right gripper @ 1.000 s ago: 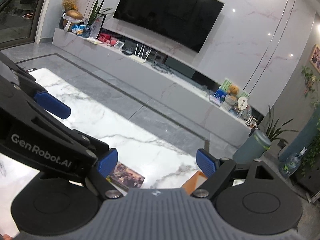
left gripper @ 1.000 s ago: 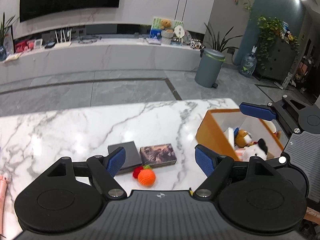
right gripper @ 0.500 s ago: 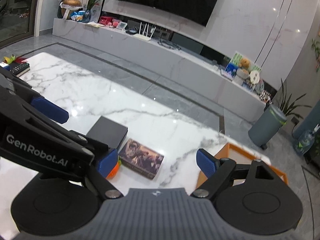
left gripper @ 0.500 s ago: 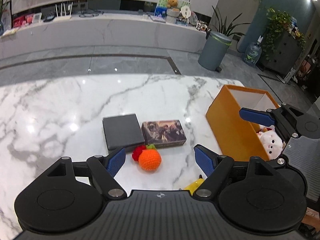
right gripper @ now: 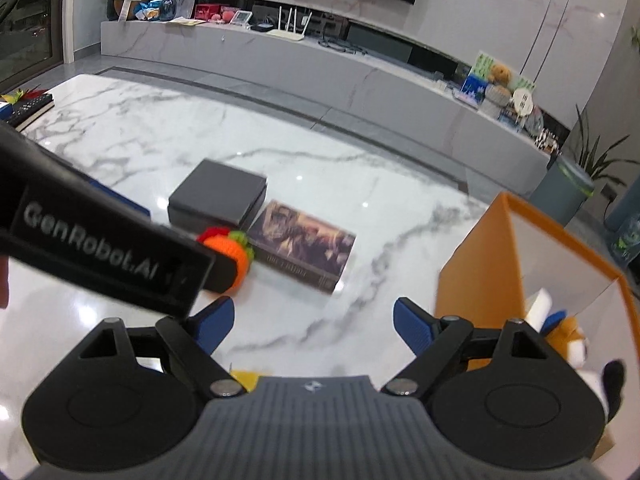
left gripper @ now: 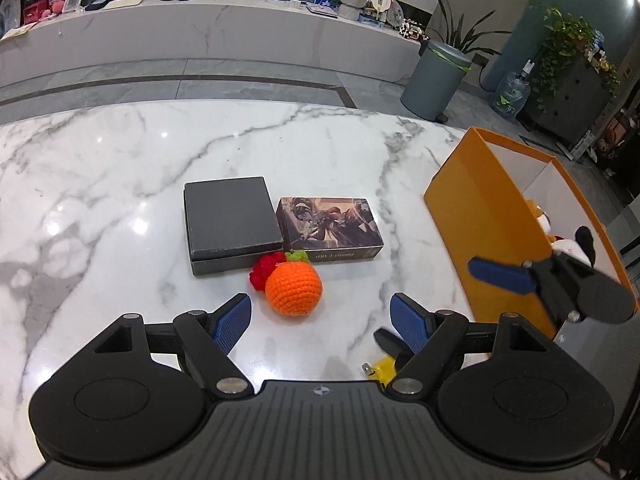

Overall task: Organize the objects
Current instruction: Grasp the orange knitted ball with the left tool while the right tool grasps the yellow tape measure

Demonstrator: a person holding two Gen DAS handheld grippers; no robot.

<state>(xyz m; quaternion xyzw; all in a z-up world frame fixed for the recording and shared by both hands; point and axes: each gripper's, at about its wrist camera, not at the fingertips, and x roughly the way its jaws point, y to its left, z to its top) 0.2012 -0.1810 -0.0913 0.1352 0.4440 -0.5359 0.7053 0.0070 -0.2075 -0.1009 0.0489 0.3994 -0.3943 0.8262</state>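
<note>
Both claws spread and empty above the marble table [left gripper: 120,168].

You have the orange box [left gripper: 476,216] at the right, toys inside; the dark box [left gripper: 230,216] touches the picture box [left gripper: 330,224]. Centre your left gripper [left gripper: 320,320] on the crochet orange [left gripper: 294,290] just ahead, jaws astride it, clear of both boxes; keep your right gripper [right gripper: 312,322] aside.

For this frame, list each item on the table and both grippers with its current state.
left gripper: open, empty
right gripper: open, empty
black box: lid on, lying flat
picture box: closed, flat, beside the black box
crocheted orange: loose on table
orange bin: open, plush toys inside
</note>
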